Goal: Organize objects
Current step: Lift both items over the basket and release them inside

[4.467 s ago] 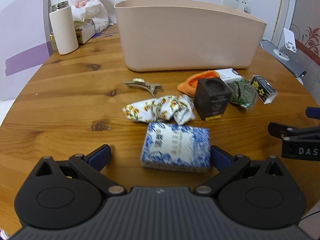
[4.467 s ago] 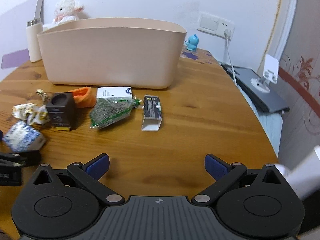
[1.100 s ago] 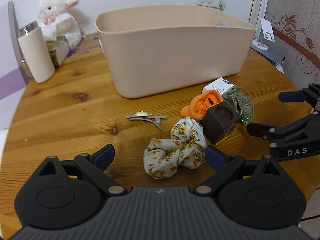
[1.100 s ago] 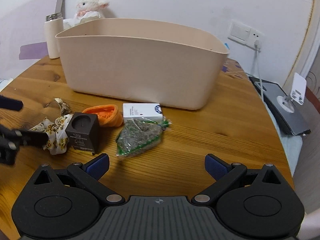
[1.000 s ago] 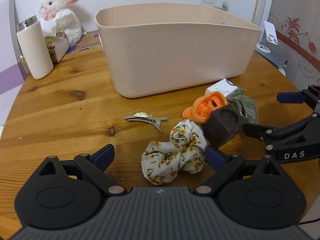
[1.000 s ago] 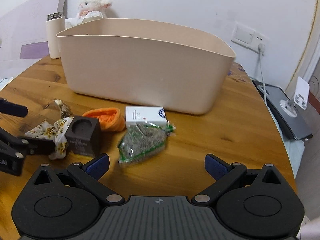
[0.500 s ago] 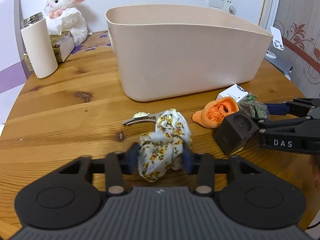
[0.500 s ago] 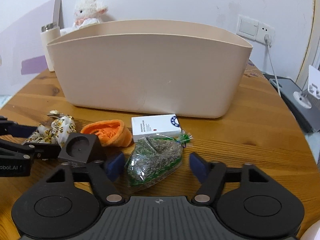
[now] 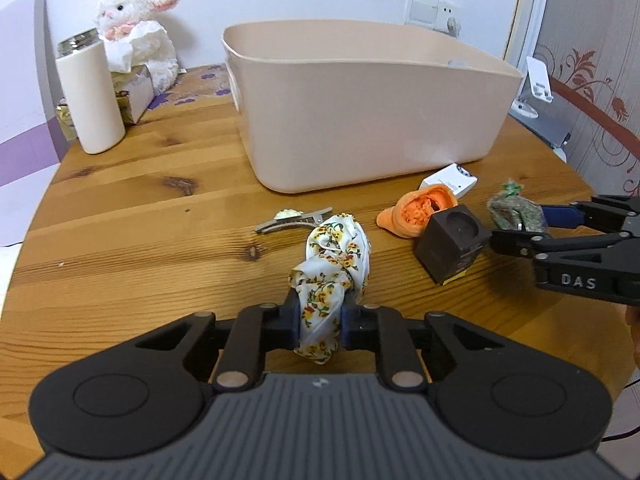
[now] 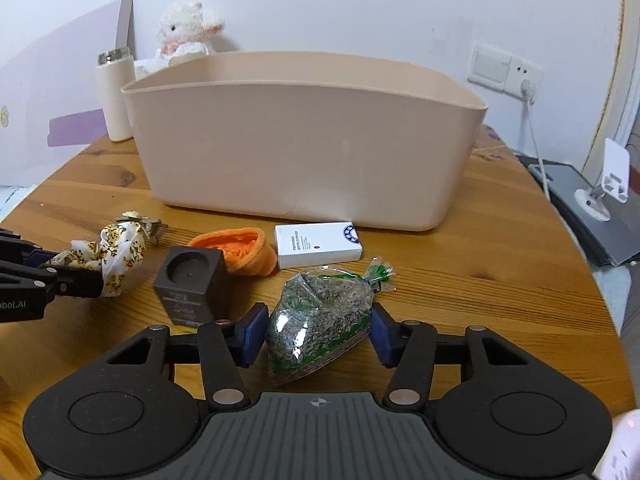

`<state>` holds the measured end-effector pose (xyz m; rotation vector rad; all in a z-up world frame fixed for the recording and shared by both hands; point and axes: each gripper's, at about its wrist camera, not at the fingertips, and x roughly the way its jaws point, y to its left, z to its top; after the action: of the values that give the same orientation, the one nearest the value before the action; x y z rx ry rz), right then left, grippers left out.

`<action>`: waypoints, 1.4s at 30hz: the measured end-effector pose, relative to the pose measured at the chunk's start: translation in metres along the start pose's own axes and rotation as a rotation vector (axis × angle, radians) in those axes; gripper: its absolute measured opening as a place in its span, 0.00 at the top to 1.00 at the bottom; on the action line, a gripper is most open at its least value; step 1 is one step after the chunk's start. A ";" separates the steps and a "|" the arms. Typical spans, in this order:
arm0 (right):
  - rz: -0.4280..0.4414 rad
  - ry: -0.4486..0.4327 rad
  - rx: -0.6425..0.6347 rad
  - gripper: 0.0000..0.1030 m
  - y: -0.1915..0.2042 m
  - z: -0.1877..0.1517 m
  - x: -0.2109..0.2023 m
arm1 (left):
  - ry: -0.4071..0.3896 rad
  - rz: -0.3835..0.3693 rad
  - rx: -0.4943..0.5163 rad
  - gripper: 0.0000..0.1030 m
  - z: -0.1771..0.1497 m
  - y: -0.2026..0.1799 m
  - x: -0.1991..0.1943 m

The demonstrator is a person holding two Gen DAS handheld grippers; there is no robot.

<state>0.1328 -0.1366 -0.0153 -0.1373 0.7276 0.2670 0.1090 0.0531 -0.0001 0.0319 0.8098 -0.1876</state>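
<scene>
My left gripper [image 9: 319, 322] is shut on the floral scrunchie [image 9: 334, 264], which hangs lifted between the pads; it also shows in the right wrist view [image 10: 112, 252]. My right gripper [image 10: 318, 332] has its jaws closed onto the sides of the clear bag of green-grey bits [image 10: 320, 312], which lies on the table. The beige bin [image 9: 368, 116] stands behind on the wooden table [image 9: 140, 232]. A dark cube [image 10: 192, 280], an orange sock [image 10: 240, 250], a white card box [image 10: 318, 244] and a metal hair clip [image 9: 294, 218] lie in front of the bin.
A white tumbler [image 9: 92, 96], a plush lamb [image 9: 136, 36] and a small box stand at the back left. A laptop and phone stand [image 10: 612, 180] lie off the table's right edge. A wall socket with a cable [image 10: 524, 76] is behind.
My left gripper closed on the scrunchie and raised it. My right gripper moved forward to the bag and its jaws closed in against the bag's sides. Earlier, a blue patterned packet and a small black box left the table.
</scene>
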 end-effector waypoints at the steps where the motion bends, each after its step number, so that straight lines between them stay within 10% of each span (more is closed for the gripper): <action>1: 0.000 -0.007 0.005 0.51 0.000 0.000 -0.005 | -0.005 -0.003 -0.005 0.80 0.000 0.001 -0.004; 24: -0.071 -0.319 0.094 0.51 -0.027 0.092 -0.066 | -0.297 0.042 -0.032 0.80 0.115 0.030 -0.054; 42: -0.131 -0.154 0.035 0.50 -0.020 0.132 0.046 | -0.111 0.123 0.067 0.79 0.158 0.004 0.080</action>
<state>0.2554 -0.1184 0.0520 -0.1293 0.5677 0.1384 0.2772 0.0290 0.0511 0.1330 0.6882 -0.0997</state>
